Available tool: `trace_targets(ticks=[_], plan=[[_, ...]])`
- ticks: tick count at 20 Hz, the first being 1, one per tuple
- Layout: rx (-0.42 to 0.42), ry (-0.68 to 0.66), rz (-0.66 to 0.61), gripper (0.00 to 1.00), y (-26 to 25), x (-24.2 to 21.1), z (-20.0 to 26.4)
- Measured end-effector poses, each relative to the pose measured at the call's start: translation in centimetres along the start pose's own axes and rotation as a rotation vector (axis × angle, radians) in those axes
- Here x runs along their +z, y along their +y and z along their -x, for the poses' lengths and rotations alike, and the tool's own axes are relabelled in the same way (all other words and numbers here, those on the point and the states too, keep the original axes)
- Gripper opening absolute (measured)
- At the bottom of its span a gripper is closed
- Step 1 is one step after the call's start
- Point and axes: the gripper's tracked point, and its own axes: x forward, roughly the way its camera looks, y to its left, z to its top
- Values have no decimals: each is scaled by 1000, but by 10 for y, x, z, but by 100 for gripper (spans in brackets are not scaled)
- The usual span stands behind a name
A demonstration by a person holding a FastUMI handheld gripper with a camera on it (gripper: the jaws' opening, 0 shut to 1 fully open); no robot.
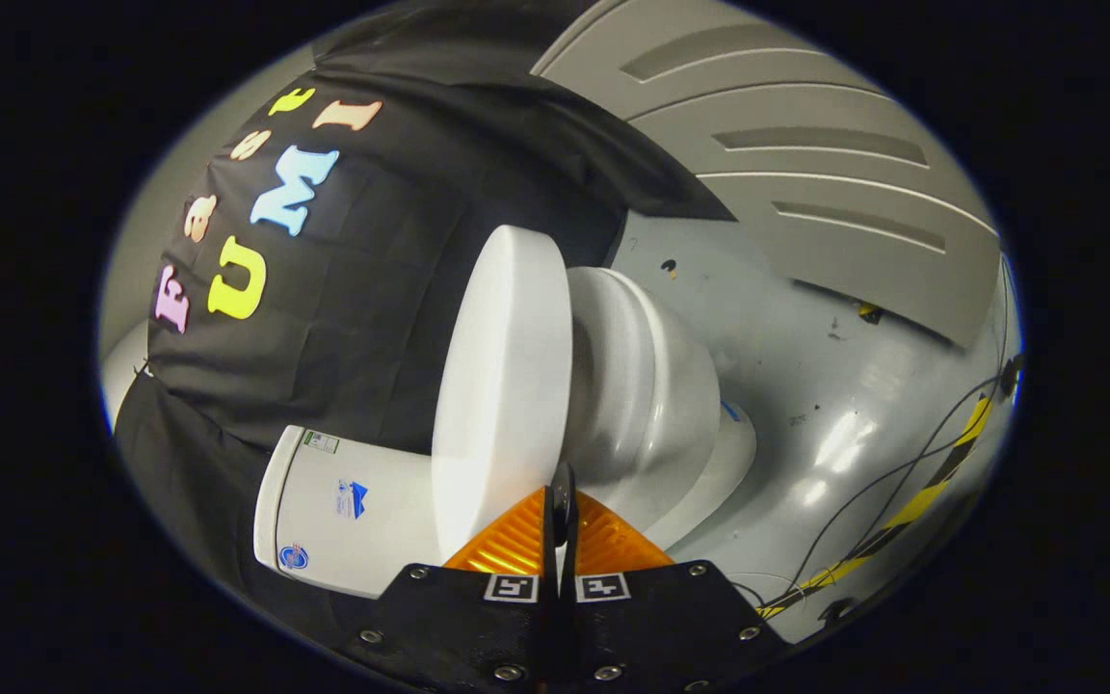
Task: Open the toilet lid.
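The tool has its fingers drawn together just at the edge of the toilet lid, which stands lifted off the toilet bowl, beside the tank on the grey floor.

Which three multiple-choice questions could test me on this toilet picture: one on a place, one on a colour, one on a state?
1. Where is the tip of the gripper?
A. on the tank
B. on the cables
C. at the rim of the lid

2. Which colours has the tape on the floor?
A. red and white
B. yellow and black
C. plain blue

3. How does the lid stand?
A. lifted off the seat
B. flat on the seat
C. broken in two

Answers:
1 C: the fingers, shut together, end right at the lid's rim.
2 B: the strip shows yellow and black stripes.
3 A: a wedge-shaped gap opens between lid and seat.
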Motion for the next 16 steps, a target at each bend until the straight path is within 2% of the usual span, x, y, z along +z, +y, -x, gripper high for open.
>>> trace_targets(ticks=[4, 9, 16], plan=[[-43, -39, 119, 0, 31, 7, 12], [-13, -72, 204, 0, 74, 9, 27], [-20, -102, 351, 0, 118, 5, 37]])
